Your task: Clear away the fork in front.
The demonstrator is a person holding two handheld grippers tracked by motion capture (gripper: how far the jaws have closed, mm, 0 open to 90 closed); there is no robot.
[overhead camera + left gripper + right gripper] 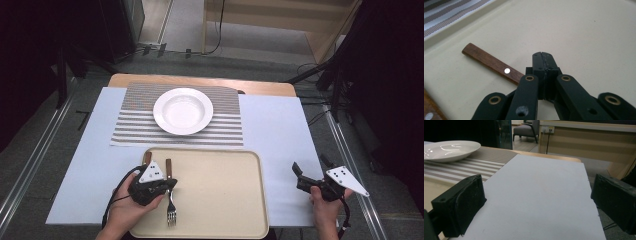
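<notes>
**Left claw over the fork on the tray**

A pale surface [280, 130] stands in a dim room, with a striped mat [130, 115] and a white bowl [183, 110] at its far side. A beige tray [225, 195] sits at the near edge. On the tray's left part lies a fork [170, 200], its wooden handle pointing away toward the mat and its metal prongs toward the person, so its long axis runs near to far. The left claw [170, 184] is right over the fork's middle, with the handle emerging beyond it. In the left gripper view the jaws are pressed together, tips just above the tray; the handle [492, 63] runs off to their left and passes under the linkage, so the claw does not appear to grip it. A second wooden handle [148, 158] lies just left. The right claw [311, 169] hovers well apart over bare surface right of the tray, jaws wide apart and empty. The left hand [131, 207] is clearly nearer.
</notes>
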